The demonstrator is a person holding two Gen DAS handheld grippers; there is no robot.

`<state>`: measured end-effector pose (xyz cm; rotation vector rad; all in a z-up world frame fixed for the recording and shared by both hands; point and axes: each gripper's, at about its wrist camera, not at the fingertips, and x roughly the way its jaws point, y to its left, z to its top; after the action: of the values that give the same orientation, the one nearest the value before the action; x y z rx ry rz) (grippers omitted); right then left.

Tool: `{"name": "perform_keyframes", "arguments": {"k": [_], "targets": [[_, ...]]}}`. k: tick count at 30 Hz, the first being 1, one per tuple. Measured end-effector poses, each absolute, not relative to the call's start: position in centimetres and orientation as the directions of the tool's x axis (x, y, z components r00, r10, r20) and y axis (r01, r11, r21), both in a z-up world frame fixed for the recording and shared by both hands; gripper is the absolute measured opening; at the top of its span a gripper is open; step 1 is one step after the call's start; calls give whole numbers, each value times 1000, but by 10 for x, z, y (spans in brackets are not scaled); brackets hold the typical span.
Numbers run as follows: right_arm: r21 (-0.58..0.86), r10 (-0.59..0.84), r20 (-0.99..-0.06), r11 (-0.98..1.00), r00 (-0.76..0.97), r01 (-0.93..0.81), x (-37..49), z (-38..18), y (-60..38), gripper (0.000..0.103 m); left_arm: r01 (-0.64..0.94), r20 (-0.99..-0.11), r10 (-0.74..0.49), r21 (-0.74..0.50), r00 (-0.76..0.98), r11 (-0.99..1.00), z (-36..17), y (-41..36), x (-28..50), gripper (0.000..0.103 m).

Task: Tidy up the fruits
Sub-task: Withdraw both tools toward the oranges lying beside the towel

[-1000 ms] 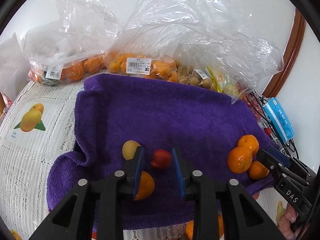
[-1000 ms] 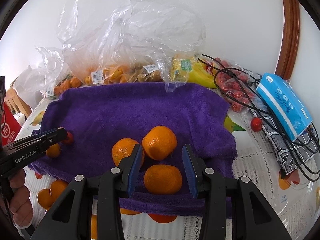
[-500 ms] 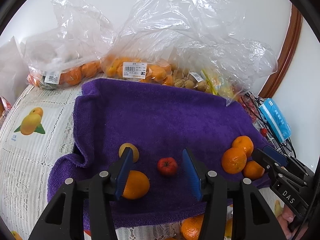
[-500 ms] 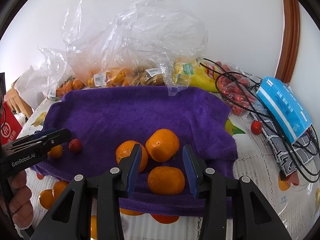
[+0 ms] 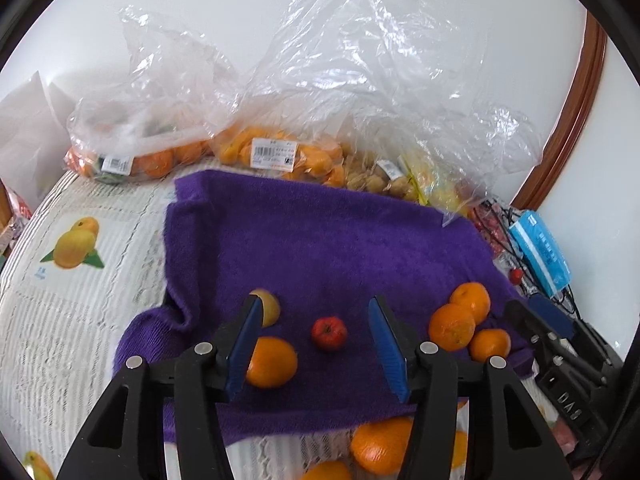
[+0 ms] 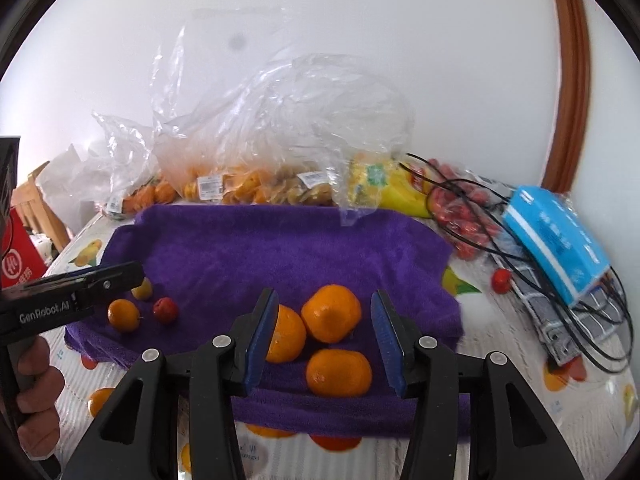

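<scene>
While both tongs are opening, the left tongs [image 5: 316,338] frame a small red fruit [image 5: 329,333] at lower centre of the purple towel [image 5: 320,240], pads clear. The right tongs [image 6: 324,334] hold nothing above three mandarins [image 6: 331,313]. Advice: centre each fruit before closing gently, avoiding neighbouring fruit.

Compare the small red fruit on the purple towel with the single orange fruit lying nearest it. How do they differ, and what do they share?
Colour: the small red fruit is red, the orange fruit is orange. Size: the red fruit looks clearly smaller than the orange one. Position: the red fruit lies in plain view between the fingers of the left gripper, untouched, while the orange fruit is partly hidden behind one finger. Both are roundish and rest on the purple towel.
</scene>
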<state>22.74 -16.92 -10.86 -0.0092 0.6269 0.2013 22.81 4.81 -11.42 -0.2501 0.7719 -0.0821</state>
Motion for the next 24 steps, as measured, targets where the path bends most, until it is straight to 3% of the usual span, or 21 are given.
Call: {"name": "perform_keyframes", "arguments": {"k": [9,19,24], "targets": [[91,155,-599,988,785,-126,189,-98,-174,48,-24,-693,-147,-231,706,973,-107,70,201,52],[147,262,-666,964,698,-222,142,-115,-142,48,-57,-731,-99,-186,676,981,-111,95,164,52],[125,247,-690,967,681,-223,137,-128,-130,48,-68,-748,-94,-182,657,981,-114,106,144,52]]}}
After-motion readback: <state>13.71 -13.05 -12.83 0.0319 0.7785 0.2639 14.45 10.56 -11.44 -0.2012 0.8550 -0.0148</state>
